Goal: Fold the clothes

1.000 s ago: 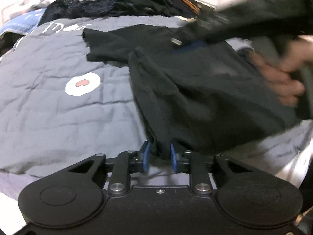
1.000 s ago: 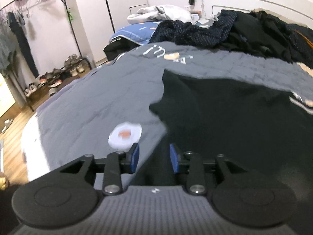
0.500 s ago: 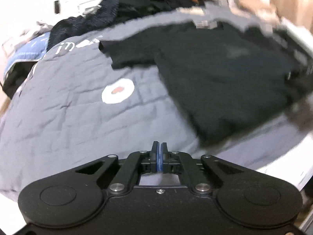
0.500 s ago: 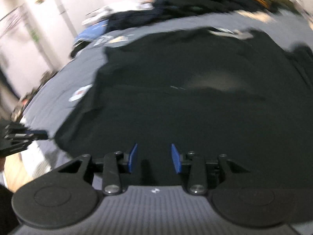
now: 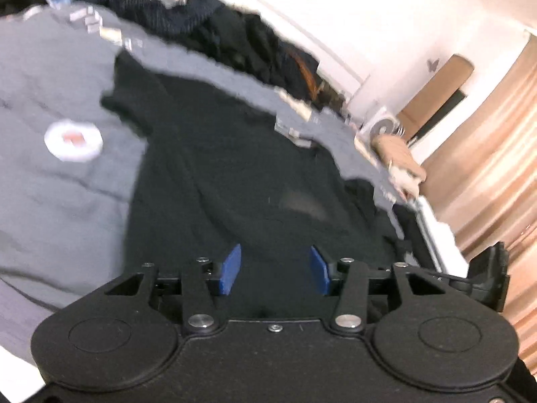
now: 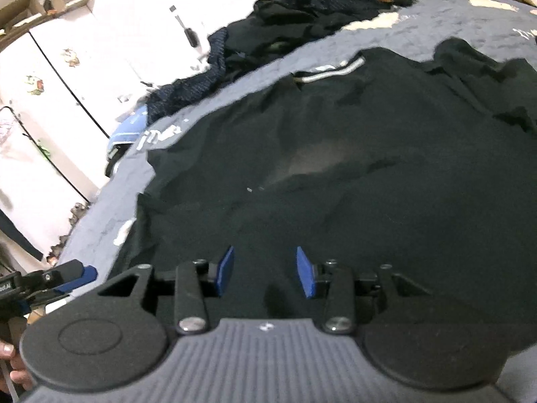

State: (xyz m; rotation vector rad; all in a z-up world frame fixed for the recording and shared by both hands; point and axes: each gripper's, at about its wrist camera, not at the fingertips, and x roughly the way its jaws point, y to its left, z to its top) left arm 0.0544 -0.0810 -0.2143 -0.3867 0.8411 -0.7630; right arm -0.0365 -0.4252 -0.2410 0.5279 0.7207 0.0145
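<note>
Lying spread flat on the grey quilted bedspread [image 5: 60, 201], the black short-sleeved T-shirt [image 6: 352, 168] carries no readable label. Left gripper [image 5: 273, 265] and right gripper [image 6: 265, 273] both gape empty above its near hem. White bedspread lettering [image 6: 161, 134] is too blurred to read.

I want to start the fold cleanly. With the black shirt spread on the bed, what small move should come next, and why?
Probably lower the left gripper onto the black shirt hem and shut on it. Both it and the right gripper are open and hold nothing, and the shirt lies spread on the grey quilt.
</note>
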